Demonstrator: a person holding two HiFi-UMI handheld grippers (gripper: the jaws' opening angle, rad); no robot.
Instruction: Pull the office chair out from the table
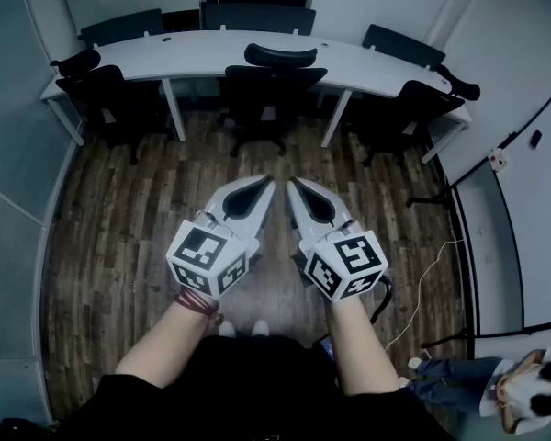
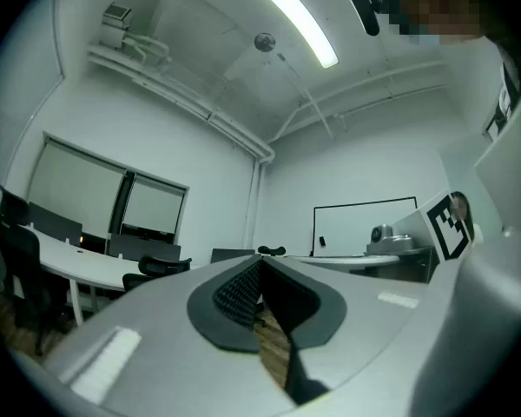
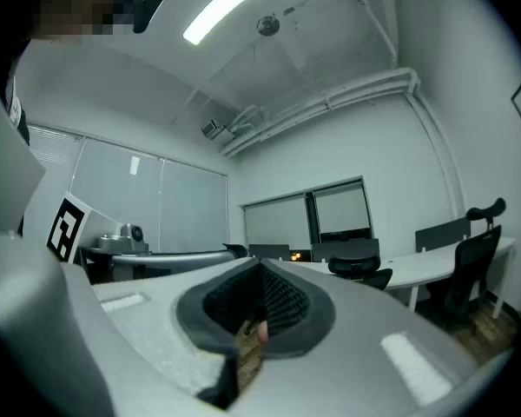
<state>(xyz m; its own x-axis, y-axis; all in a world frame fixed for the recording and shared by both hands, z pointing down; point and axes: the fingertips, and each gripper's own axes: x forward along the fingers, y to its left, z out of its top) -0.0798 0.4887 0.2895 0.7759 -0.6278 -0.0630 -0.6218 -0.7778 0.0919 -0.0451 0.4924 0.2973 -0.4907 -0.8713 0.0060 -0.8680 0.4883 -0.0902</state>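
At the bottom centre of the head view, nearest the camera, the person's forearms hold the left gripper [image 1: 267,182] and the right gripper [image 1: 292,184] side by side. Both point level and both have their jaws pressed together on nothing.

The wood floor [image 1: 119,209] fills the middle of the frame and lies bare between the grippers and the furniture. The curved white table [image 1: 211,51] spans the top. The office chair [image 1: 274,85] sits tucked under it at top centre, between two table legs and well apart from both grippers. Its headrest [image 1: 280,55] shows just above the tabletop edge. Other chairs stand at the upper left and upper right.

The step in hand looks like the approach. To do it well, I would cross the floor first and spread the jaws before they arrive. Clamping on the upper edge of the backrest probably beats the headrest, which may flex. Then I would draw the chair straight toward the bottom of the frame, so the casters roll and the base misses both legs.
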